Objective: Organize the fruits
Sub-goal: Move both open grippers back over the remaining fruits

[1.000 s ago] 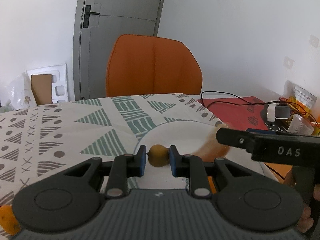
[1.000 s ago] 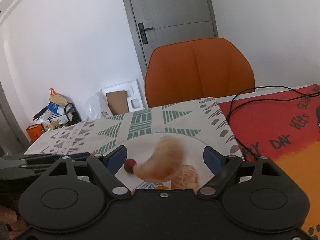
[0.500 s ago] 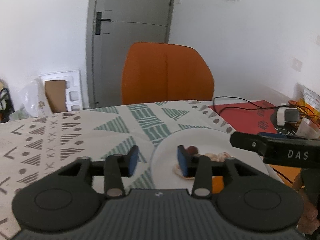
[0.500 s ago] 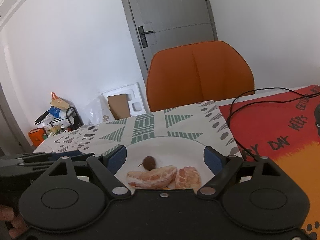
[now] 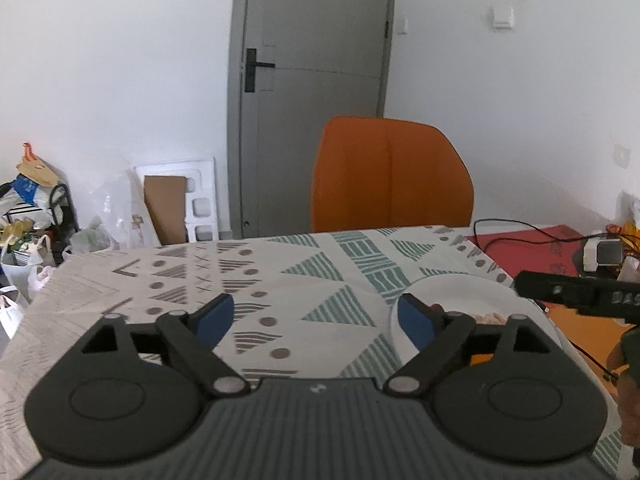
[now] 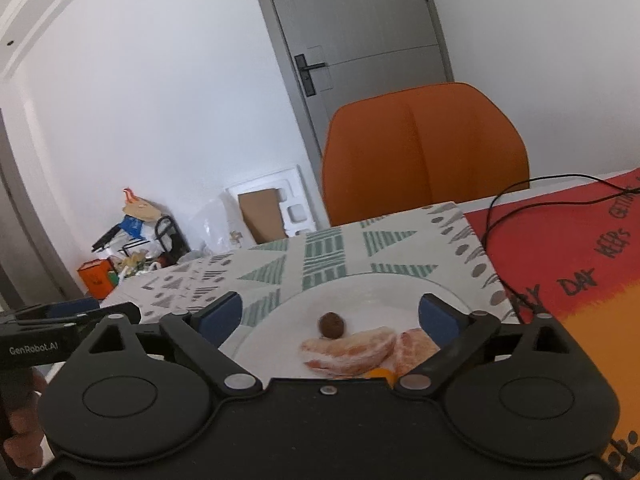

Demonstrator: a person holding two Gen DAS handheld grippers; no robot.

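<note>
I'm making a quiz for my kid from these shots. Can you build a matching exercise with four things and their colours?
Things:
1. chair
2. plate
3. door
4. small round fruit

Colours:
a. grey
b. brown
c. orange
d. white

Pairs: 1-c, 2-d, 3-a, 4-b
</note>
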